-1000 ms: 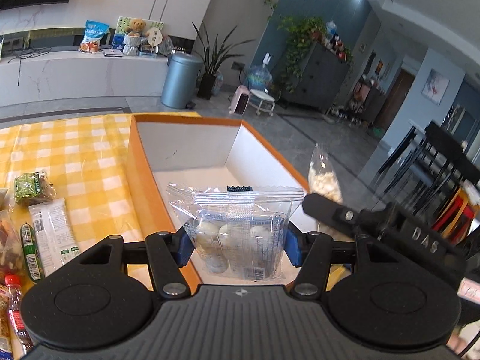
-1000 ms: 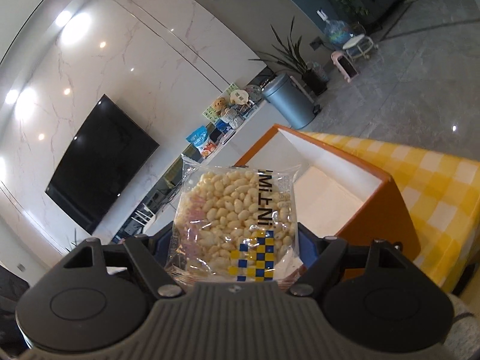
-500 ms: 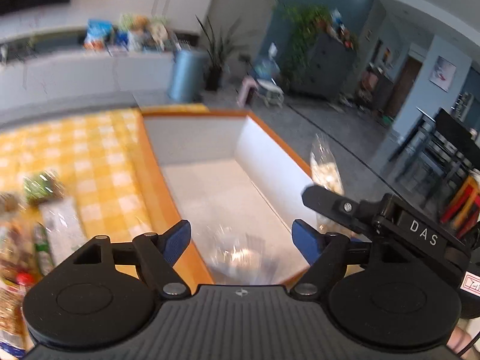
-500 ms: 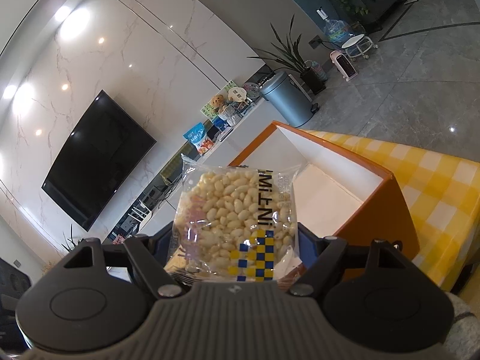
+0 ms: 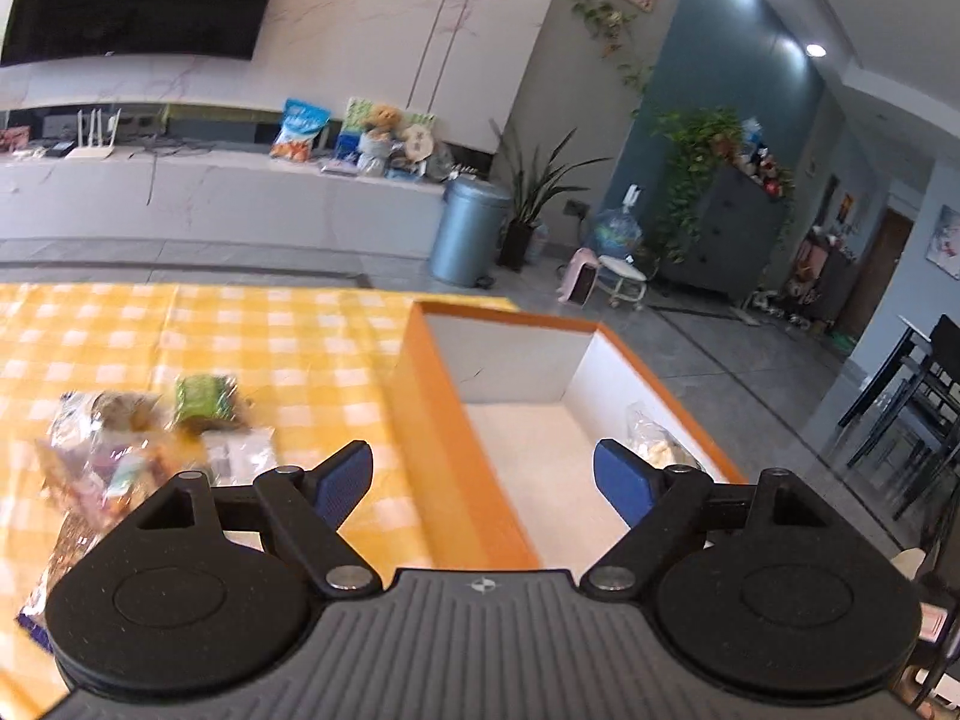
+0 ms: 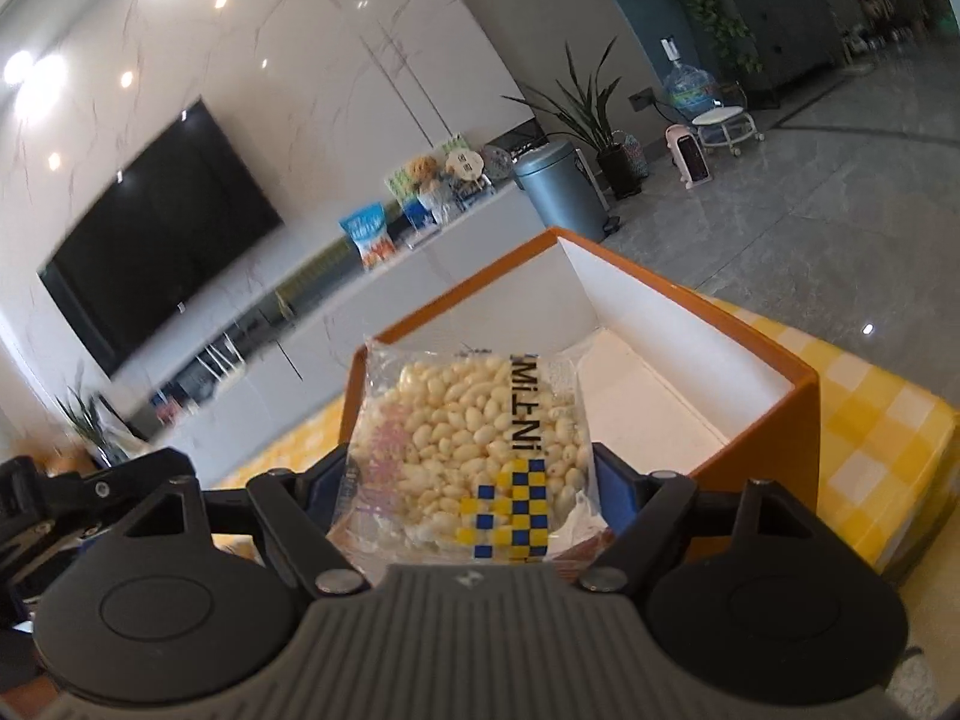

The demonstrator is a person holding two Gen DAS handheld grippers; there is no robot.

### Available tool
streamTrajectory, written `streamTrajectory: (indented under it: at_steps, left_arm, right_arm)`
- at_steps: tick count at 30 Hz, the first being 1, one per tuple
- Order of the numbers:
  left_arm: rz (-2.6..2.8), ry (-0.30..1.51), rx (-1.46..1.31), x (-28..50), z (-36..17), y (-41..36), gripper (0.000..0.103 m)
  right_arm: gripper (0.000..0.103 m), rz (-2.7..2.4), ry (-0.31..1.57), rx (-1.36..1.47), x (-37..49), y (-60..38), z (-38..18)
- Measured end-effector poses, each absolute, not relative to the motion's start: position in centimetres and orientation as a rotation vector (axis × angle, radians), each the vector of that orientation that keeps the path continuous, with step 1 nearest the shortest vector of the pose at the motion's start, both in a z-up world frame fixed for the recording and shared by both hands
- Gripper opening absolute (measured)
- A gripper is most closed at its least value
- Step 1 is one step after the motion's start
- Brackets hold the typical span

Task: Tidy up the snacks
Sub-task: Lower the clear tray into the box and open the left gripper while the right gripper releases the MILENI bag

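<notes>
Left claw [image 5: 483, 480] is spread wide w/ nothing between the blue pads [image 5: 343, 480]. Its jaws have just been opening, and no bag sits between them in the left wrist view. It hangs over the near left rim of the orange cardboard box with white inside [image 5: 444, 420], pointing down into it.

Right claw [image 6: 462, 480] is pinching a clear plastic bag of pale puffed-rice pieces with a yellow-and-blue checker label [image 6: 468, 450]. The bag stands upright between the pads, long axis running up and away from the claw, top edge about level w/ the box rim as seen from the right wrist cam. The box lies straight ahead and a bit right of that claw, the open white floor just past the bag. So imo the right hand is the one to go next: ease fwd and down over the near rim, then let go. In the left view the same bag pokes in by the right wall of the box.

Further out, on the yellow-and-white checked tabletop [image 5: 270, 330], left of the box: a blurry heap of loose snack packets [image 5: 102, 456], incl. a green wrapped one [image 5: 204, 399], near the left claw, well apart from the right one. Those prob are left-hand pickups after. Can't tell what each packet is, too smeared.
</notes>
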State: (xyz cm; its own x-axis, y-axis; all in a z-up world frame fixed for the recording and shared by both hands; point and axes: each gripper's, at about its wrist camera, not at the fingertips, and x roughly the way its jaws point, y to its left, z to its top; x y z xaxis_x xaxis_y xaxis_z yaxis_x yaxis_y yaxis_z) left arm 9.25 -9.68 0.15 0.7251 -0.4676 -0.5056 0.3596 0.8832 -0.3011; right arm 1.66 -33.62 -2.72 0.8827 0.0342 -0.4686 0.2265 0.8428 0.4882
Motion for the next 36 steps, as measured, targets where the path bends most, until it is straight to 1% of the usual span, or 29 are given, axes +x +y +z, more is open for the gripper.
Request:
streamTrajectory:
  at_steps: [8, 15, 16, 19, 21, 25, 32, 36]
  left_arm:
    - [-0.441, 0.587, -0.134, 8.5, 0.2, -9.5, 0.098]
    - [-0.445, 0.6, -0.107, 8.3, 0.0, -10.2, 0.098]
    - [-0.442, 0.606, -0.104, 8.3, -0.2, -10.2, 0.098]
    - [-0.436, 0.617, -0.087, 8.3, -0.3, -10.7, 0.098]
    - [-0.437, 0.62, -0.077, 8.1, -0.4, -10.9, 0.098]
    - [-0.427, 0.626, -0.074, 8.1, -0.5, -11.1, 0.098]
    - [-0.409, 0.624, -0.093, 7.9, -0.3, -10.7, 0.098]
    - [-0.411, 0.618, -0.1, 7.6, 0.2, -10.3, 0.098]
  right_arm:
    - [0.079, -0.168, 0.538, 0.454, 2.3, -32.4, -2.7]
    - [0.081, -0.21, 0.507, 0.482, 1.9, -32.7, -2.8]
    - [0.081, -0.21, 0.503, 0.488, 1.8, -32.8, -2.7]
    - [0.089, -0.196, 0.481, 0.519, 1.5, -33.1, -2.6]
    - [0.09, -0.191, 0.474, 0.526, 1.3, -33.1, -2.6]
    - [0.1, -0.177, 0.456, 0.532, 1.3, -33.0, -2.5]
    - [0.1, -0.145, 0.421, 0.601, 0.7, -33.8, -2.7]
    - [0.1, -0.188, 0.428, 0.55, 1.1, -32.8, -2.4]
